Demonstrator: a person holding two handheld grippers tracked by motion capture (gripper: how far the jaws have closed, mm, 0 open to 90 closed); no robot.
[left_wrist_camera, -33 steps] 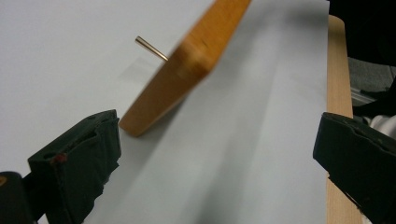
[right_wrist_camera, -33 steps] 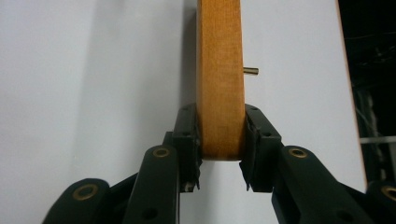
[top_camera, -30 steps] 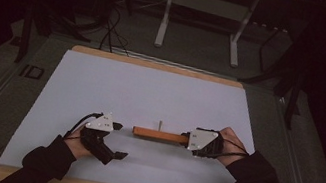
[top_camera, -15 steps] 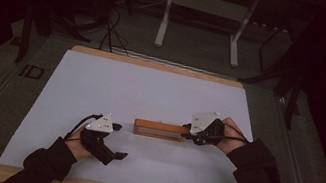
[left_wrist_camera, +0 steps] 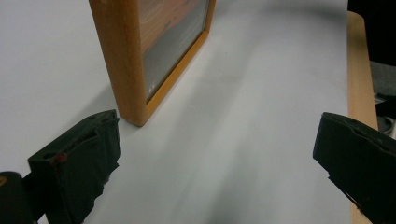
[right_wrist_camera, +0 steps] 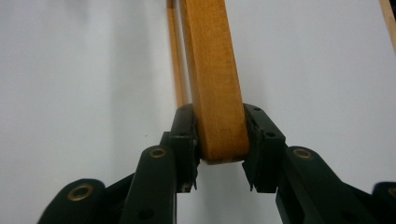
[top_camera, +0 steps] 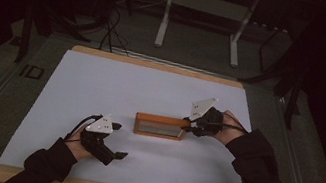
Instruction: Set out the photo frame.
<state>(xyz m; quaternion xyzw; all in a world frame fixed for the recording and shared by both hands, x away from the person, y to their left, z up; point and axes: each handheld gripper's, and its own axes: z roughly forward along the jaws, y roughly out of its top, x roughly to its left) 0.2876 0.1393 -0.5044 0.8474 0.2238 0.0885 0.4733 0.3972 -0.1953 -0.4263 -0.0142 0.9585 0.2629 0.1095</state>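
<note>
Here, I see the right gripper (top_camera: 189, 124) clamped on the wooden frame (top_camera: 160, 126) at its right end, frame tilted up off the white mat (top_camera: 102, 81); left gripper (top_camera: 114, 140), jaws wide w/ nothing between, rests near frame's left end.

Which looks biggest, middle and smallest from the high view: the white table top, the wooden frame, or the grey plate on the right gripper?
1. white table top
2. wooden frame
3. grey plate on the right gripper, which grips the frame's end
</note>
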